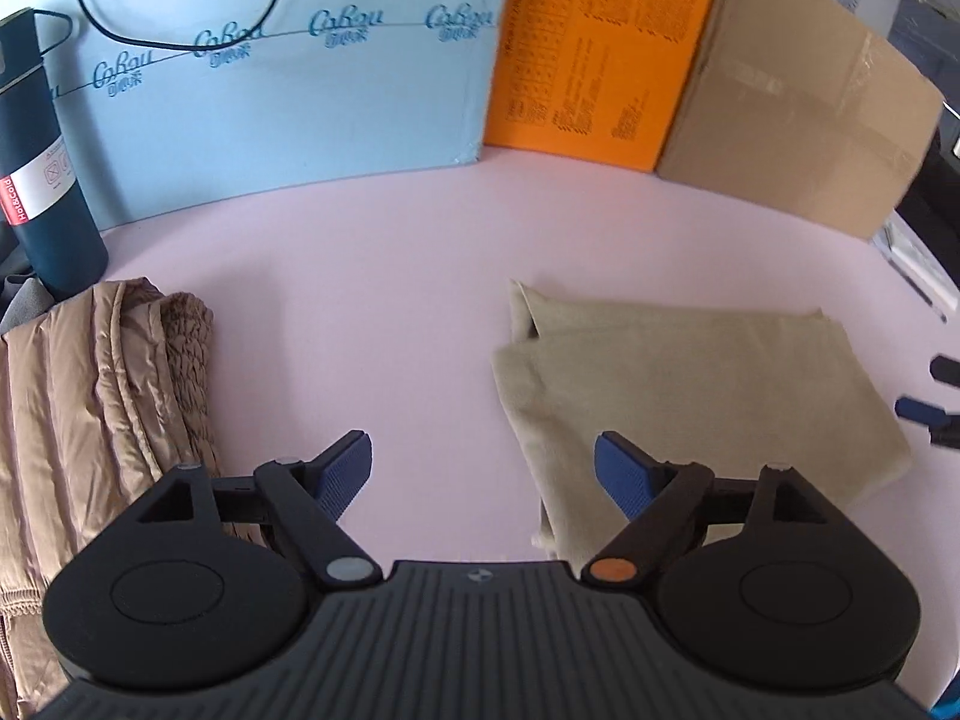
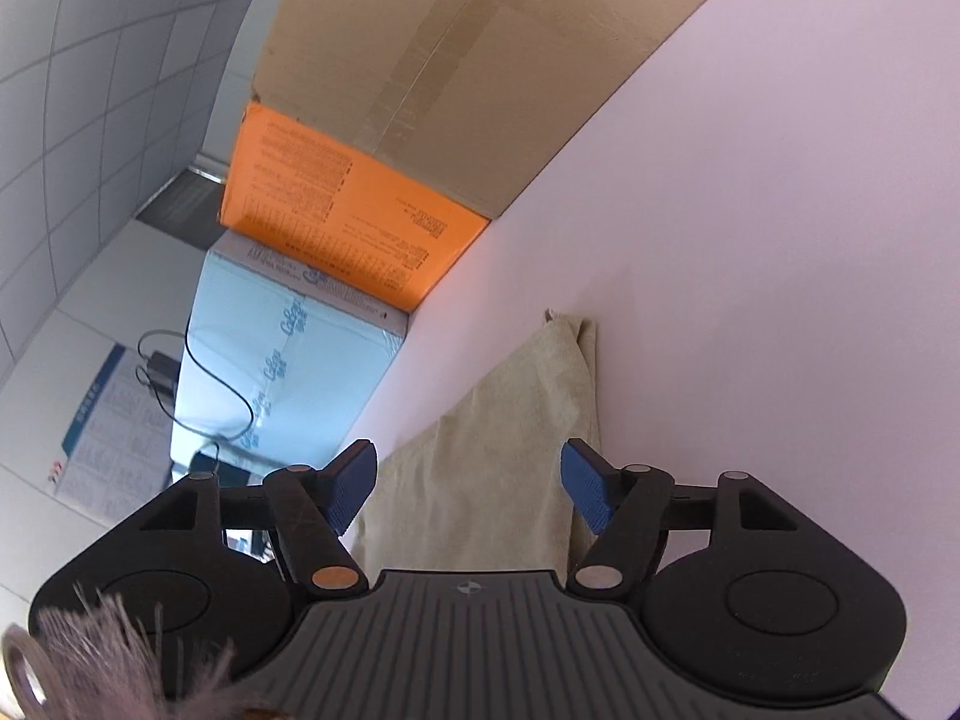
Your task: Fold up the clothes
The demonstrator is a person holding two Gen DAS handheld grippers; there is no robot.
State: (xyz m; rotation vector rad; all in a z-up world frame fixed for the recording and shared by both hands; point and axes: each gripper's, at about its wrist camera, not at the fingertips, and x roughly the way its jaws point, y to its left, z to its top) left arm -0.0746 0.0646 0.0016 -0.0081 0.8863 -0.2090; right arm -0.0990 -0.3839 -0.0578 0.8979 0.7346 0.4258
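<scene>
On the pink table [image 1: 420,276], a folded beige cloth [image 1: 690,396] lies flat; left gripper [image 1: 480,474] and right gripper [image 2: 468,483] gape empty.

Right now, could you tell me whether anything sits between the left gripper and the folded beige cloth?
Nothing visible does. The left gripper hangs open over bare pink tabletop, with the folded beige cloth just beyond its right finger. The brown garment pile lies off to the other side.
</scene>
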